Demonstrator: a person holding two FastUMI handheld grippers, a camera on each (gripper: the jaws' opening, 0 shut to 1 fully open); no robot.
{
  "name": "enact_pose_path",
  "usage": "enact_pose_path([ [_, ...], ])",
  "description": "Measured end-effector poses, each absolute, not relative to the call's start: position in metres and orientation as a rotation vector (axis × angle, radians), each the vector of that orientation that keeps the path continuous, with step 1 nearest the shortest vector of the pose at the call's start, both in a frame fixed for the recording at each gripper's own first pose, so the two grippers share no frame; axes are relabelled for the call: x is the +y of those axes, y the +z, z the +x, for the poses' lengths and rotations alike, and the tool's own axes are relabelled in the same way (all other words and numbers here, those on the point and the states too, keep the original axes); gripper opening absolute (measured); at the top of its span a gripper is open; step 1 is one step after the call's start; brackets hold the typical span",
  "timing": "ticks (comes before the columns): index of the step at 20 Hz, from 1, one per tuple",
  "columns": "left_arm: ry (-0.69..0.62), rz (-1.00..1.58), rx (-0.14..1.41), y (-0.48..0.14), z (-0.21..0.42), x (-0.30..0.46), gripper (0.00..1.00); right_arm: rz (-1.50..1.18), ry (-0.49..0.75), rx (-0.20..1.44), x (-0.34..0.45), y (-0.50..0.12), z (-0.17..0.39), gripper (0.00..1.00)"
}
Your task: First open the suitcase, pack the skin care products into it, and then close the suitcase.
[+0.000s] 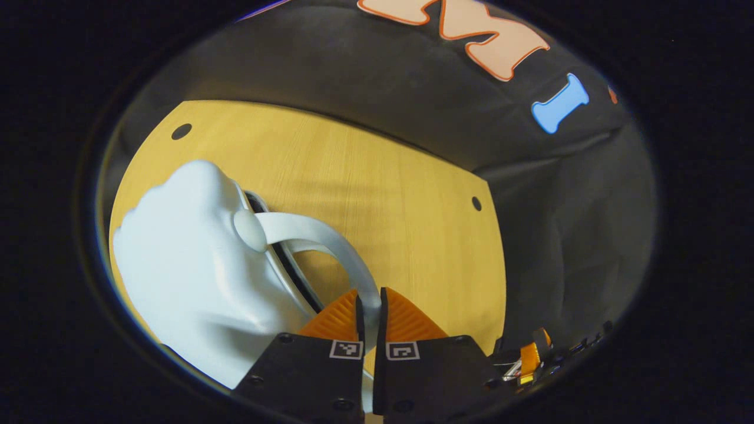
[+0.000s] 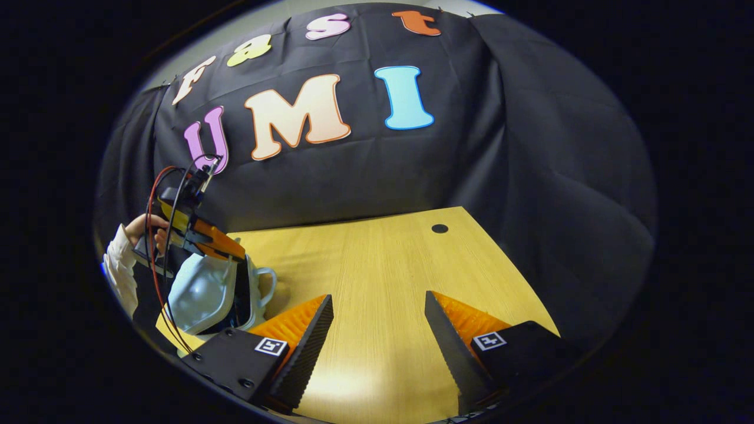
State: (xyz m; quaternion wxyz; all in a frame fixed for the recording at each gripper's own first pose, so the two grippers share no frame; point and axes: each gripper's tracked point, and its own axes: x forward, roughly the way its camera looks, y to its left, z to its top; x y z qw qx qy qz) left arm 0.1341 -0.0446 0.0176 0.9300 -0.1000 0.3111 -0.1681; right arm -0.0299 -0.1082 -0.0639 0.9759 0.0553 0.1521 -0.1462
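Surface: light yellow wood-grain tabletop [image 2: 377, 277], with a dark round hole [image 2: 439, 228] near its far corner at 12 o'clock in the right gripper view. Black cloth wall [image 2: 530, 147] closes the booth behind and to the side.

Task item: small pale blue hard-shell suitcase [image 1: 188, 277], lying at 9 o'clock in the left gripper view. A dark gap shows along its seam, shell slightly parted. Its curved pale handle strap [image 1: 330, 241] arcs from the shell toward 6 o'clock.

My left gripper [image 1: 370, 315]: jaws clenched on the handle strap, both fingers pressing the band from either side.

My right gripper [image 2: 377, 330]: jaws released, spread wide over bare tabletop, nothing between them.

From the right gripper view the suitcase [image 2: 203, 294] sits at 8 o'clock, near the table's edge, with a hand in a white sleeve [image 2: 121, 265] behind it. Open wood runs from 12 to 3 o'clock up to the table's far edges.
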Motion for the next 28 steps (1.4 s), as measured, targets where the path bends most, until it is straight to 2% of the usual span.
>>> enact_pose_path([
  [2,-0.311,-0.18,0.664,0.006,0.14,-0.048,0.01,0.124,-0.302,0.304,-0.114,-0.063,-0.032,0.94],
  [6,-0.258,-0.116,0.675,-0.003,0.139,-0.053,0.05,0.13,-0.293,0.294,-0.12,-0.059,-0.033,0.94],
  [8,-0.203,-0.042,0.646,-0.003,0.128,-0.044,0.13,0.129,-0.275,0.284,-0.119,-0.055,-0.032,0.94],
  [9,-0.174,0.007,0.621,0.001,0.12,-0.037,0.14,0.13,-0.264,0.277,-0.119,-0.053,-0.03,0.98],
  [10,-0.149,0.055,0.599,0.003,0.114,-0.034,0.23,0.133,-0.25,0.272,-0.117,-0.051,-0.029,0.94],
  [11,-0.129,0.097,0.57,0.007,0.107,-0.031,0.36,0.135,-0.237,0.269,-0.115,-0.051,-0.028,0.98],
  [12,-0.103,0.132,0.54,0.009,0.099,-0.031,0.75,0.134,-0.222,0.268,-0.113,-0.05,-0.028,0.98],
  [13,-0.075,0.162,0.505,0.012,0.09,-0.03,0.77,0.131,-0.21,0.266,-0.111,-0.049,-0.029,0.98],
  [14,-0.051,0.187,0.467,0.015,0.081,-0.029,0.87,0.127,-0.198,0.261,-0.109,-0.048,-0.029,0.94],
  [15,-0.041,0.2,0.429,0.017,0.072,-0.031,0.88,0.127,-0.187,0.26,-0.108,-0.047,-0.031,0.98],
  [16,-0.046,0.203,0.407,0.014,0.058,-0.036,0.88,0.13,-0.177,0.261,-0.107,-0.047,-0.033,0.94],
  [19,-0.056,0.2,0.383,0.001,0.021,-0.042,0.87,0.14,-0.16,0.266,-0.105,-0.049,-0.042,0.94],
  [20,-0.047,0.196,0.386,-0.008,0.011,-0.043,0.88,0.143,-0.157,0.265,-0.104,-0.049,-0.045,0.98],
  [22,-0.05,0.185,0.406,-0.026,-0.003,-0.051,0.88,0.142,-0.157,0.257,-0.103,-0.048,-0.05,0.98],
  [23,-0.047,0.177,0.421,-0.035,-0.009,-0.053,0.88,0.142,-0.153,0.255,-0.101,-0.047,-0.053,0.94],
  [25,-0.045,0.166,0.442,-0.05,-0.015,-0.054,0.88,0.135,-0.138,0.262,-0.097,-0.048,-0.059,0.98],
  [28,-0.029,0.167,0.472,-0.068,-0.02,-0.055,0.88,0.116,-0.118,0.255,-0.095,-0.045,-0.066,0.98],
])
